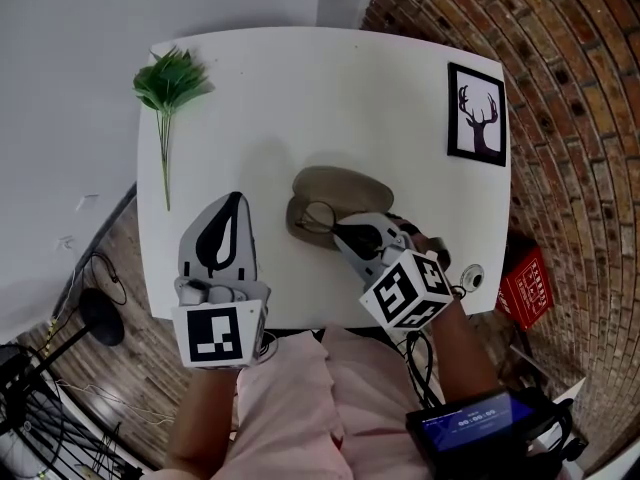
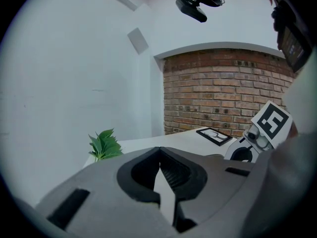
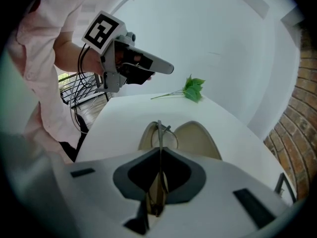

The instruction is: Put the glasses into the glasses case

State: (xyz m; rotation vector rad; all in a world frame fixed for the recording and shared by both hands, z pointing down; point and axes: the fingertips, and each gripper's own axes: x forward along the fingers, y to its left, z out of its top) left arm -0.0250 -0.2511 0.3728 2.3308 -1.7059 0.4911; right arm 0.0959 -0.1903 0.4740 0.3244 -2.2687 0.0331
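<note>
An open tan glasses case (image 1: 338, 190) lies at the middle of the white table (image 1: 300, 98). My right gripper (image 1: 342, 232) is shut on a pair of thin-framed glasses (image 1: 318, 218), held edge-on over the case's near half. In the right gripper view the glasses (image 3: 159, 133) run up between the jaws, with the case (image 3: 200, 139) just beyond. My left gripper (image 1: 236, 202) hovers to the left of the case, its tips together with nothing between them. The left gripper view shows that gripper (image 2: 159, 152) aimed out across the table, apart from the case.
A green leafy sprig (image 1: 168, 83) lies at the far left of the table. A framed deer picture (image 1: 476, 114) lies at the far right. A red box (image 1: 527, 286) and cables sit on the brick floor around the table.
</note>
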